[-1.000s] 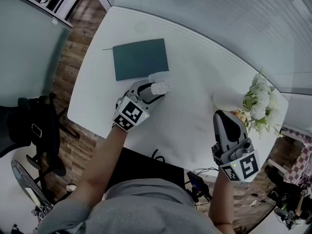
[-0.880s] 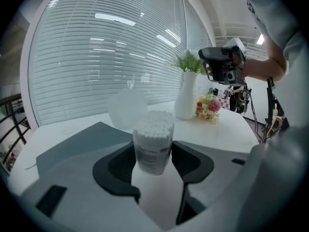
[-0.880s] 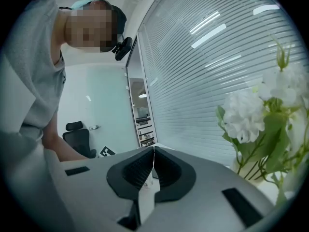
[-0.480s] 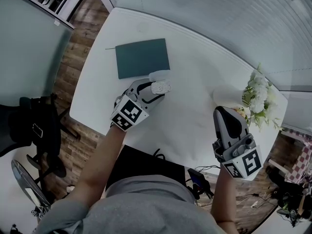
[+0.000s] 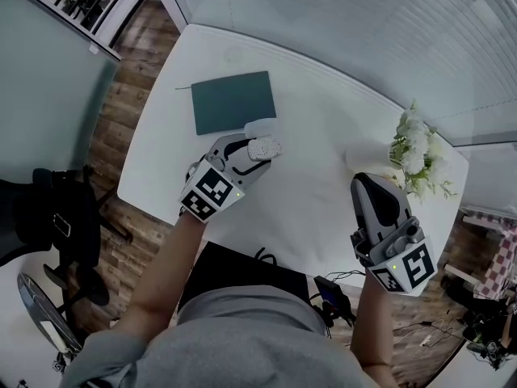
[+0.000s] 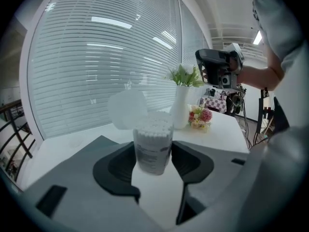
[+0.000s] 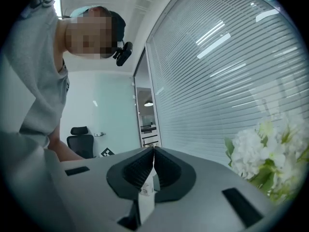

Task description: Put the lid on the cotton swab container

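Wood-plank flooring and a dark office chair [image 5: 48, 212] lie at the far left of the head view. Beside them is a white counter [image 5: 323, 128] that runs along a wall of slatted blinds. A dark green rectangular pad [image 5: 234, 102] lies flat on the counter's left part; no writing shows on it.

The left arm reaches forward from the lower left, its tongs [image 6: 153, 164] tilted down toward the counter just below the pad. A cube with a black-and-white square marker [image 5: 212, 192] sits on their back. The tongs stand wide, their dark pads pressed on both sides of the cotton swab container [image 6: 153, 143], a clear cylinder packed with white swab tips. It is held roughly upright. A printed label wraps the cylinder, but the print is too small to read. The translucent round lid [image 6: 128, 109] stands open behind the container's left rim, not yet on.

Further right, the right tongs [image 7: 153, 151] point level over the counter's near edge, well apart from the container. Their ribbed pads are pressed together with nothing held. They carry a marker cube [image 5: 408, 269] as well. White flowers [image 5: 414, 148] in a white vase [image 6: 181, 108] stand at the counter's right end.
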`<state>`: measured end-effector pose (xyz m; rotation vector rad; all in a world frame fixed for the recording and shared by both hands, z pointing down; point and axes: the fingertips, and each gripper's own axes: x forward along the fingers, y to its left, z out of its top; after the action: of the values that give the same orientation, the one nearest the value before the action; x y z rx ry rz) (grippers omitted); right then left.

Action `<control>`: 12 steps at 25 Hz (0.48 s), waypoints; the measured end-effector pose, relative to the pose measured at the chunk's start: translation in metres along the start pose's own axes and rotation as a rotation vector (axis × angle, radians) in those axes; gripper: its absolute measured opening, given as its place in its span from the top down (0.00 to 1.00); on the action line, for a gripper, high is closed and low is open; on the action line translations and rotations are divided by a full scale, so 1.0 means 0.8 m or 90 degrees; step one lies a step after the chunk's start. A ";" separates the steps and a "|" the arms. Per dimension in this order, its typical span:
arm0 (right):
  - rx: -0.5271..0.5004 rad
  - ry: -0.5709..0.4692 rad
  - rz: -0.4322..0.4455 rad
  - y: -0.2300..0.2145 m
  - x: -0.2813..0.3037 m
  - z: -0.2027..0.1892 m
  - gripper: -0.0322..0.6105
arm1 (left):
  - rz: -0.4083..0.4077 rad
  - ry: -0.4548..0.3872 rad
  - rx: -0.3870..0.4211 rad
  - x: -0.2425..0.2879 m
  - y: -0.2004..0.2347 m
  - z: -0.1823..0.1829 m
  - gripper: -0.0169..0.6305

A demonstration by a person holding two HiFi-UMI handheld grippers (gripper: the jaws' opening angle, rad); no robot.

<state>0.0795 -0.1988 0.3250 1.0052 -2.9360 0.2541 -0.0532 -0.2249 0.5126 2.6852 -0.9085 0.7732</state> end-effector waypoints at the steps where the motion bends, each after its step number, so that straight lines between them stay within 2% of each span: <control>1: 0.004 -0.011 0.003 0.002 -0.002 0.006 0.91 | -0.002 -0.001 0.003 -0.003 -0.002 0.004 0.62; 8: 0.006 -0.024 0.020 0.015 -0.010 0.032 0.91 | -0.018 -0.010 0.022 -0.028 -0.018 0.041 0.62; 12: 0.051 -0.017 0.034 0.020 -0.012 0.039 0.91 | -0.040 -0.021 0.033 -0.044 -0.029 0.068 0.62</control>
<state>0.0779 -0.1855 0.2911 0.9467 -3.0029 0.3665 -0.0404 -0.2073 0.4475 2.7648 -0.8184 0.7515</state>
